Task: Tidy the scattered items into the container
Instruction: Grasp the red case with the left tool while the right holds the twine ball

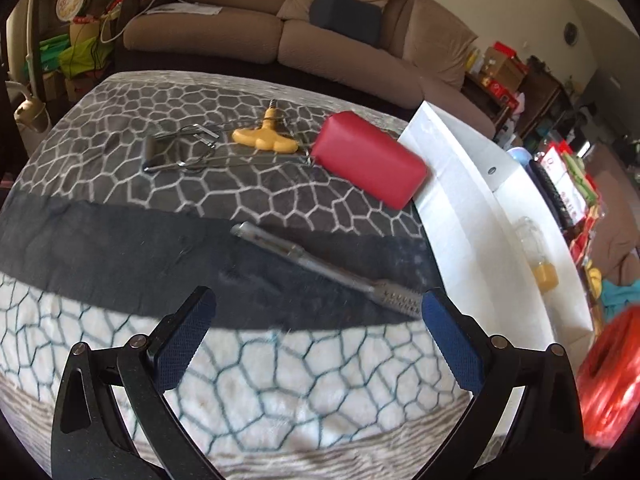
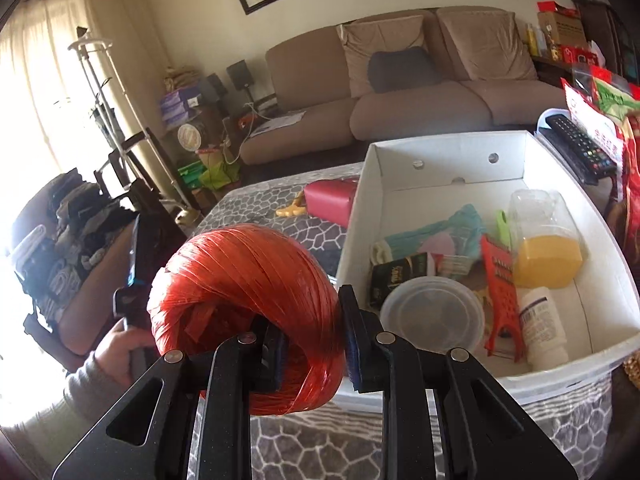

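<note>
The red twine ball (image 2: 248, 316) is up in the air, pinched by the right tongs (image 2: 312, 344). One finger goes into the hole in its middle and the other presses on its outside, so the tongs are clenched on one wall of the ball. They tilt downward, beside the near corner of the white box (image 2: 440, 152). In the box lie a jar of orange stuff (image 2: 546, 248), a round plastic lid (image 2: 432, 314), a red grater (image 2: 500, 292) and a white bottle (image 2: 544, 328).

The left tongs (image 1: 318, 328) are spread wide with nothing in them. They point down at the worktop (image 1: 120, 248), which has a cloth with a web pattern. A long metal tool (image 1: 320, 264) lies just ahead of their fingertips. Farther off lie a red pouch (image 1: 368, 164) touching the box, a yellow T-handle tool (image 1: 264, 136) and a wire thing with a black grip (image 1: 176, 152).

In the right wrist view, a hand (image 2: 120, 348) in a gray sleeve holds the other handle.
</note>
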A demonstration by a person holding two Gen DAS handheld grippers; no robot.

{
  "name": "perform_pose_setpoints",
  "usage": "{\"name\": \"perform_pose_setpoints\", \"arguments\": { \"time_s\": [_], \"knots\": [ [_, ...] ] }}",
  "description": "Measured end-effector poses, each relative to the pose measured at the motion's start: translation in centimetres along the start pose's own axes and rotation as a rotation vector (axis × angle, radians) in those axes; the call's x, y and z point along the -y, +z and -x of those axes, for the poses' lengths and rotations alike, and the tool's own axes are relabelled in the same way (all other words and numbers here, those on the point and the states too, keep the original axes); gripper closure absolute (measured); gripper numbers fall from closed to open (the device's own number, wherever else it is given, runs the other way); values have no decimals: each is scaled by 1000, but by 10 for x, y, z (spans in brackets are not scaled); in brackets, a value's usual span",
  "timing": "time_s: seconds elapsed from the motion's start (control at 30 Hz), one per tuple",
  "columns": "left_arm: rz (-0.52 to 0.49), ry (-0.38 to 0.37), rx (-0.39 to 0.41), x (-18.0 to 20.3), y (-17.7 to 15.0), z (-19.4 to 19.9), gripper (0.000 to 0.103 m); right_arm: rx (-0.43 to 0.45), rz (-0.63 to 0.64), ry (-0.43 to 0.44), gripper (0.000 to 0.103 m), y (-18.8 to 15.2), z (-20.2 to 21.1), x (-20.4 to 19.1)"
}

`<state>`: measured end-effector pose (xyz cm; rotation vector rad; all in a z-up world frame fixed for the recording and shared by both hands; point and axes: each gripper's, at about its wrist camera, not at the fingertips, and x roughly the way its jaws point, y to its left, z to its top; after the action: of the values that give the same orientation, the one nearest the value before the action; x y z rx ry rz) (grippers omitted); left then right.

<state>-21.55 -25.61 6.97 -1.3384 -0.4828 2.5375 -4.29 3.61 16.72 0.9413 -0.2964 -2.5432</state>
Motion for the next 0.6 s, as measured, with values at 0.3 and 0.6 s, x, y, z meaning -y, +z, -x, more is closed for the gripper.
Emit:
{"name": "perform_pose_setpoints", "arguments": {
  "time_s": [0.3, 0.6],
  "knots": [
    [514, -90, -154, 8, 85, -104, 0, 18, -109, 52, 80, -1, 16, 52],
    [889, -272, -268, -13, 41, -154, 0, -6, -123, 101, 80, -6, 17, 60]
  ]
}}
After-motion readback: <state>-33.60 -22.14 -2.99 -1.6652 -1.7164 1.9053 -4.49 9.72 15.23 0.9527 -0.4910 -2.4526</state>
